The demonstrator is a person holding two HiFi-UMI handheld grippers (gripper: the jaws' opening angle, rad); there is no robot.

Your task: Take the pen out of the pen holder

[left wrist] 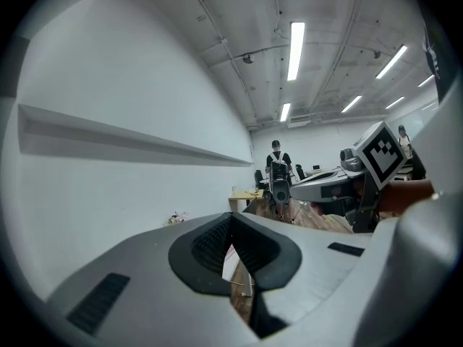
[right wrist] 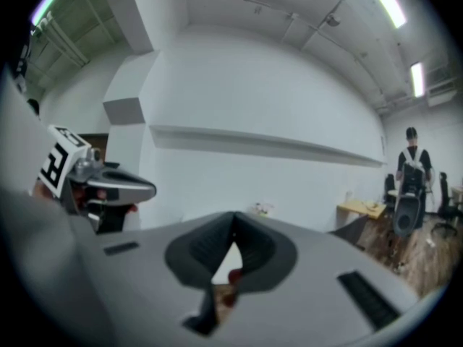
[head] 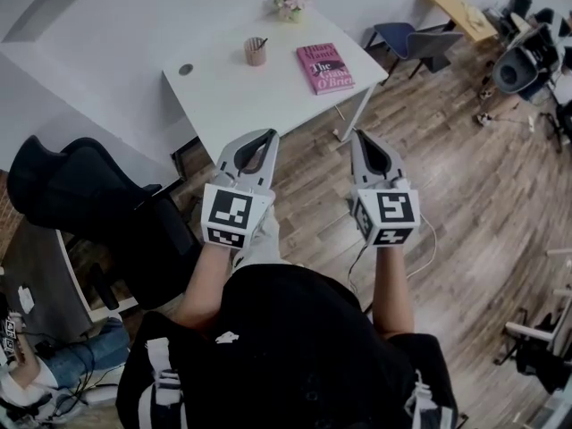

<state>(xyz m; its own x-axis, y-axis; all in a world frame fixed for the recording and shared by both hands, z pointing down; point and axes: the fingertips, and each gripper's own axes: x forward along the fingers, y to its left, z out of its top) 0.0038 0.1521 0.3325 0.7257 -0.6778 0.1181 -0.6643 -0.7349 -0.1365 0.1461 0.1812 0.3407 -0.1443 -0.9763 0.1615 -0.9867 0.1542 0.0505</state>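
Nearest to me are my two forearms, each one carrying a gripper over the wooden floor (head: pixel 465 195), and both grippers point toward the white table (head: pixel 268 105) in front of me. The left gripper (head: pixel 269 135) has its marker cube (head: pixel 234 214) close to my hand, and the tips of its jaws are pressed together with nothing between them; in the left gripper view I see only a thin gap lower down behind the closed tips. The right gripper (head: pixel 357 135) is just beside it at about the same height, with its own marker cube (head: pixel 390 214), and its jaws also meet at the tips and carry nothing. On my left side stands a black office chair (head: pixel 80 195), near the table corner. The grippers do not touch the table. Farther on the table top stands the pen holder (head: pixel 256 54), a small brown cup, upright, and the pen (head: pixel 261 42) is inside it, dark, leaning to the right over the rim. To the right of the holder, apart from it, lies a pink book (head: pixel 325 68) flat on the table. Behind them, at the far edge by the white wall, is a small bunch of flowers (head: pixel 292 3). Far to the right are a blue chair (head: pixel 398 38) and a yellow desk (head: pixel 460 12).
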